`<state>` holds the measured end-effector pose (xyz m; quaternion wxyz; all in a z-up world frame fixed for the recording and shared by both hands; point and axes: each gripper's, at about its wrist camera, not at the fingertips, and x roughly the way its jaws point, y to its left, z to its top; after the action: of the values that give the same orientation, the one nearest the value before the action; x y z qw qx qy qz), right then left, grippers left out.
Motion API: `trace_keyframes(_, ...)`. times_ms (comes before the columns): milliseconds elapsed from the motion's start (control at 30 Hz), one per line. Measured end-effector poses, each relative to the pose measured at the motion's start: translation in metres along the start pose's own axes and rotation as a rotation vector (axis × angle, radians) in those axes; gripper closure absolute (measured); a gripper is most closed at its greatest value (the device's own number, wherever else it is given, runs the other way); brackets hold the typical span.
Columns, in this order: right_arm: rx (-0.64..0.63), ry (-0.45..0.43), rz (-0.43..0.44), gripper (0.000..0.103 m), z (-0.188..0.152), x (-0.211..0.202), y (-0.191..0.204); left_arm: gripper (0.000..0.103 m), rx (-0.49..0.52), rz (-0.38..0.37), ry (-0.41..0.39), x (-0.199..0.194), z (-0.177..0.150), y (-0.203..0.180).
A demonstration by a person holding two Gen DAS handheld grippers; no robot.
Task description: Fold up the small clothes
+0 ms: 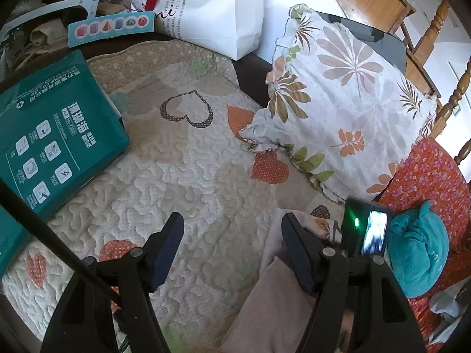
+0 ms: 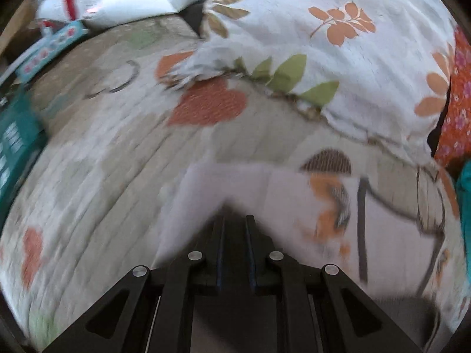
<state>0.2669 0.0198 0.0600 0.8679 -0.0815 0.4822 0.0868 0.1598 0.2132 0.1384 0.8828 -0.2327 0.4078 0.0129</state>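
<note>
Fingers of the left gripper (image 1: 232, 236) stand wide apart, holding nothing, above a quilted bedspread (image 1: 182, 170) stitched in puffy swirls with orange polka-dot hearts. Right gripper (image 2: 235, 220) fingers are pressed close together, pinching a fold of the small pale garment (image 2: 294, 206), soft cloth printed with orange and dark marks, lying on the quilt near the leaf-print pillow (image 1: 347, 94). A glossy teal package (image 1: 50, 135) bounds the left side and a white paper bag (image 1: 206, 6) the far edge; open quilt lies between. A teal plush bundle (image 1: 418, 253) sits on red floral fabric (image 1: 426, 170).
</note>
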Motion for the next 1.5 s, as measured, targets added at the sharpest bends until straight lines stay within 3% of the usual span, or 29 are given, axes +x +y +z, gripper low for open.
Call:
trace_keyframes(133,0.090,-0.065,0.063,0.089,-0.002,-0.026,-0.020,0.035,0.022,0.007,0.005,0.003,-0.001,-0.004)
trace_keyframes(267,0.103,-0.088,0.101,0.089,-0.045,-0.069,-0.047,0.035,0.030,0.007,0.013,0.003,-0.007,-0.006)
trace_keyframes(500,0.166,-0.038,-0.010,0.089,-0.156,-0.119,-0.130,0.035,0.081,0.021,0.025,0.006,-0.023,-0.021)
trace_keyframes(633,0.236,0.027,-0.043,0.089,-0.187,-0.120,-0.177,0.035,0.119,0.024,0.042,0.013,-0.034,-0.036)
trace_keyframes(733,0.240,0.023,-0.120,0.089,-0.179,-0.113,-0.200,0.035,0.156,0.026,0.049,0.017,-0.040,-0.046)
trace_keyframes(967,0.270,0.037,-0.370,0.089,-0.101,-0.063,-0.246,0.035,0.190,0.035,0.061,0.024,-0.039,-0.052)
trace_keyframes(1033,0.301,0.033,-0.417,0.089,-0.095,-0.062,-0.257,0.035,0.185,0.041,0.067,0.026,-0.038,-0.051)
trace_keyframes(1133,0.396,-0.035,-0.327,0.087,-0.100,-0.089,-0.273,0.035,0.180,0.034,0.079,0.026,-0.036,-0.048)
trace_keyframes(1233,0.458,-0.069,-0.251,0.074,-0.127,-0.121,-0.282,0.035,0.176,0.039,0.073,0.026,-0.037,-0.049)
trace_keyframes(1400,0.514,-0.049,-0.162,0.058,-0.205,-0.159,-0.283,0.035,0.188,0.043,0.073,0.024,-0.041,-0.049)
trace_keyframes(1500,0.565,-0.033,-0.100,0.058,-0.252,-0.164,-0.271,0.035,0.199,0.040,0.091,0.025,-0.047,-0.050)
